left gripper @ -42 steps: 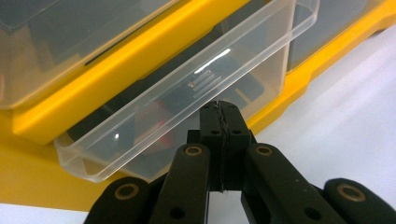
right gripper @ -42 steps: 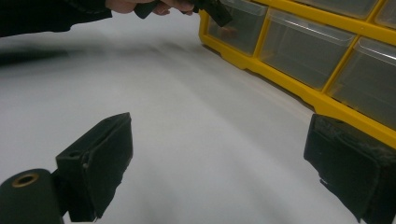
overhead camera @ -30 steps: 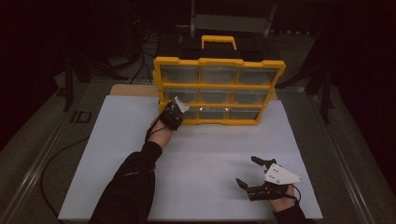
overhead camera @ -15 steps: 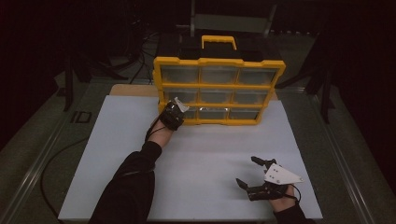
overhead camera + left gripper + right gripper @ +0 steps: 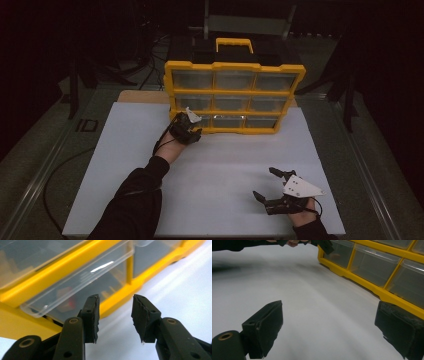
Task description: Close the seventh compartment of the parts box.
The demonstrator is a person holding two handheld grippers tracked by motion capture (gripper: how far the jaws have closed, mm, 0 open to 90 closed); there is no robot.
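Note:
A yellow organizer (image 5: pixel 235 92) with clear drawers and a top handle stands at the far side of the white board (image 5: pixel 210 170). My left gripper (image 5: pixel 192 126) is at its bottom-left drawer (image 5: pixel 82 282). Its jaws have just been opening and now stand apart (image 5: pixel 115 300), just short of the drawer's clear front lip, with nothing between them. Something red (image 5: pixel 71 301) shows dimly inside that drawer. My right gripper (image 5: pixel 264 182) rests low over the board's near right part, open wide (image 5: pixel 329 315) and holding nothing.
The organizer's yellow frame (image 5: pixel 372 287) runs across the right gripper view, with the left gripper (image 5: pixel 325 246) at its far corner. A brown board edge (image 5: pixel 142 96) sticks out behind the white board. Dark stands and cables surround the table.

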